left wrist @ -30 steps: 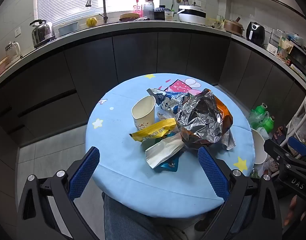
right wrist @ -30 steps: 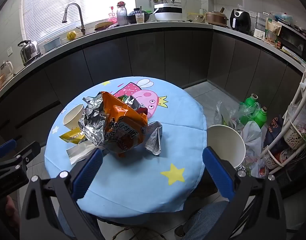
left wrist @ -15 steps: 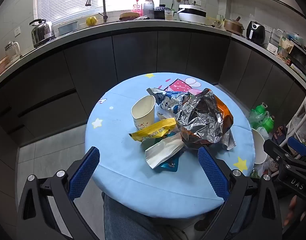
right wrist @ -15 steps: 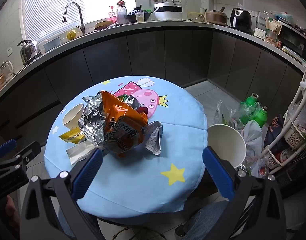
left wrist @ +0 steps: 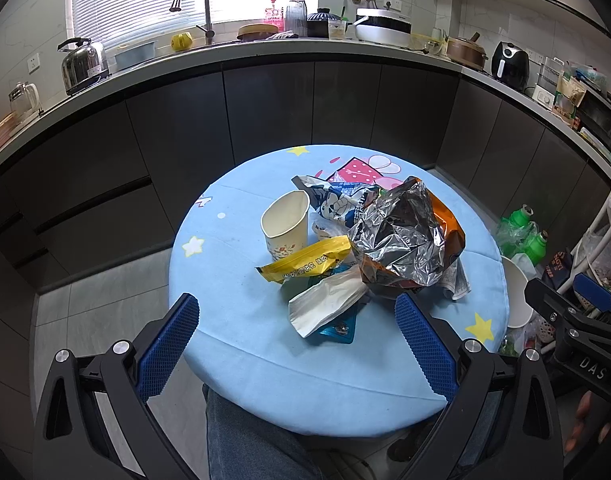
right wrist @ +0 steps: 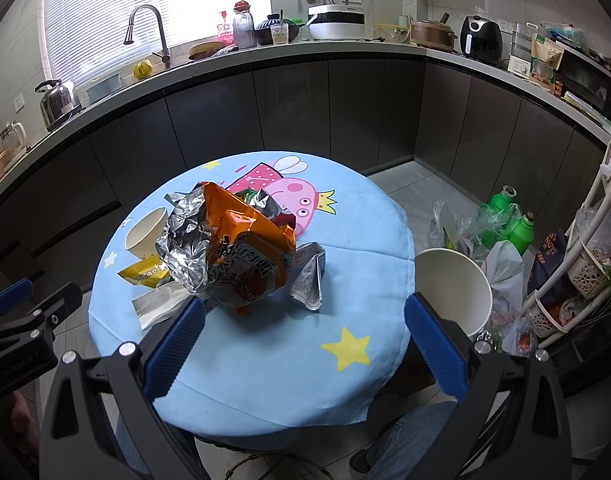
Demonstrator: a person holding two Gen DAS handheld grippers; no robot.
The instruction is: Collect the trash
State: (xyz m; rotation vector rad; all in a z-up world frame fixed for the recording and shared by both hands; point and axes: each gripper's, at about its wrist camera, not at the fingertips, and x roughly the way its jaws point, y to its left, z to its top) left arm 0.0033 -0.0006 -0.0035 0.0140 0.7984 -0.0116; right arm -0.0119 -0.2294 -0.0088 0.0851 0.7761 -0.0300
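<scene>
A pile of trash lies on the round blue table [left wrist: 265, 376]: a big orange and silver foil bag [left wrist: 401, 236] [right wrist: 241, 256], a paper cup [left wrist: 285, 224] [right wrist: 145, 234], a yellow wrapper [left wrist: 305, 266], a white wrapper [left wrist: 325, 308], a blue cartoon wrapper [left wrist: 337, 200] and a small printed packet [right wrist: 309, 280]. A white bin [right wrist: 453, 292] stands on the floor right of the table. My left gripper [left wrist: 295, 344] is open and empty above the table's near edge. My right gripper [right wrist: 303, 340] is open and empty, near the pile.
A dark kitchen counter [left wrist: 305, 52] with kettle, sink and appliances curves behind. Green bottles and plastic bags [right wrist: 501, 224] sit on the floor by the bin, beside a white rack [right wrist: 597, 256]. The person's legs [left wrist: 257, 440] are under the table.
</scene>
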